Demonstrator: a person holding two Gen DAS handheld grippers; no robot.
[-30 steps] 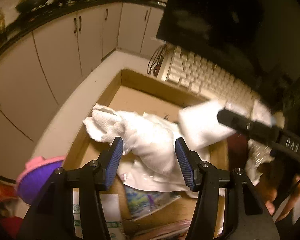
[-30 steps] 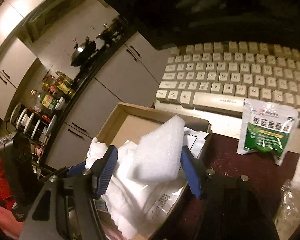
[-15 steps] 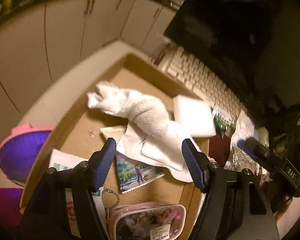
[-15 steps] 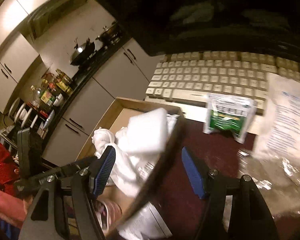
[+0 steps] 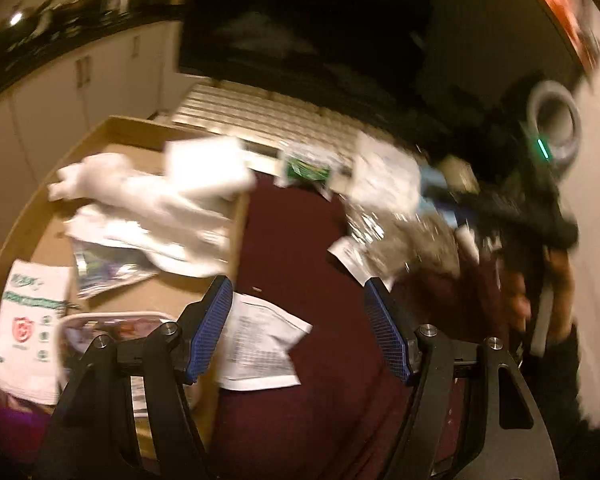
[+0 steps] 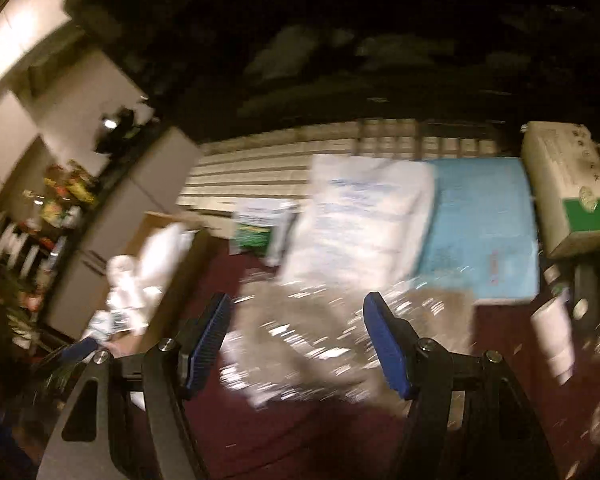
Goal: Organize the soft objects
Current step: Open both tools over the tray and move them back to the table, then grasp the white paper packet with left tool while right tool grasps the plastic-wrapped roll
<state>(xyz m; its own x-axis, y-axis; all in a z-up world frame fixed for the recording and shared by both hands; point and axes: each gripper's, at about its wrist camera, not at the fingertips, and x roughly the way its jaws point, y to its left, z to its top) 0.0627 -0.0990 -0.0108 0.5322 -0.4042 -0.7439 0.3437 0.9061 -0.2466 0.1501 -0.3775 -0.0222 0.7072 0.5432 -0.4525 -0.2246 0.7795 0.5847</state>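
both grippers swung right, off the shallow brown cardboard box (image 5: 112, 300) and over the dark red tabletop (image 5: 300, 240); a second ago each had white soft stuff between its pads. left gripper (image 5: 300, 328) jaws had just been opening and stood released, nothing between them, only tabletop and a printed white paper sheet (image 5: 260, 348) below. right gripper (image 6: 296, 340) jaws had widened a little too and were also released, empty, with the crinkly clear plastic bag (image 6: 312, 328) lying under and between the fingers; pads didn't look to be pressing on it, though blur made that hard to read.

task things: rolled white towel (image 5: 140, 196) and flat white foam block (image 5: 208, 168) sat in the far part of the box, block on the towel, against the box's right wall. towel's long axis ran from far left to near right, its knobbly end pointing far left. block lay flat, long side roughly left to right.

risks, as i judged them:
- the bag was slippery and shapeless; a shallow pinch could catch one film layer and let it slide out.
- both frames were heavily blurred, so aim was poor.
- the small green sachet (image 6: 256, 232) and the white printed pouch (image 6: 360, 216) lay just beside the bag and could be dragged along.
- the foam block near the box wall could tip out if knocked.
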